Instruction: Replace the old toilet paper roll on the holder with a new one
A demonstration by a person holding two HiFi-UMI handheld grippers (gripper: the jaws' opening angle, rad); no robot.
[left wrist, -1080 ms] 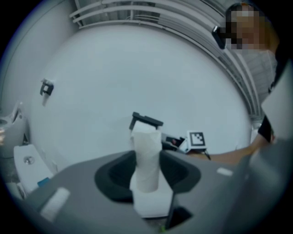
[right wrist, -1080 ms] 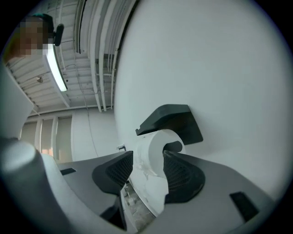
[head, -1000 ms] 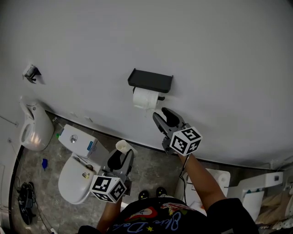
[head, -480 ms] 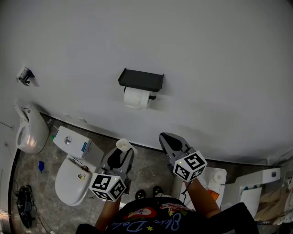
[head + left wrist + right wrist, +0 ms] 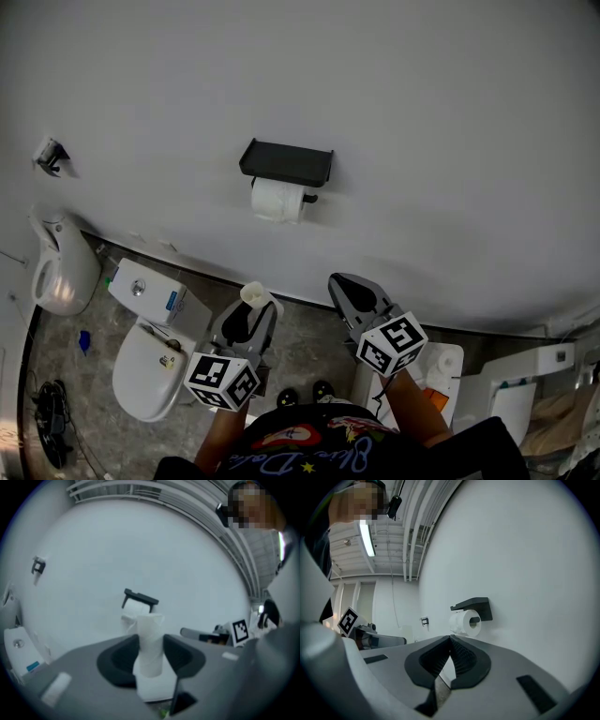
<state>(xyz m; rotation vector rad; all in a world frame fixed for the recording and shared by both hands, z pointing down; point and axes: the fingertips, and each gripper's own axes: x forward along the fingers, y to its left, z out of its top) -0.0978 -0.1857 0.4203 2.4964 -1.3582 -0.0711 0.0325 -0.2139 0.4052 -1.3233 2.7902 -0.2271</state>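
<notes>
left claw point(image 5: 251, 314) clamping a white paper roll point(image 5: 150, 641), right claw point(image 5: 450, 638) closed and empty, both below the holder point(image 5: 286, 161) carrying a mounted roll point(image 5: 277, 200)

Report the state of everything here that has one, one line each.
holder: loaded, a roll on its bar.
mounted roll: hung under the holder's shelf, fairly full.
slim roll: upright, clamped between the left jaws.
left gripper: shut on the slim roll.
right gripper: shut, empty.
toilet: lid down.
</notes>
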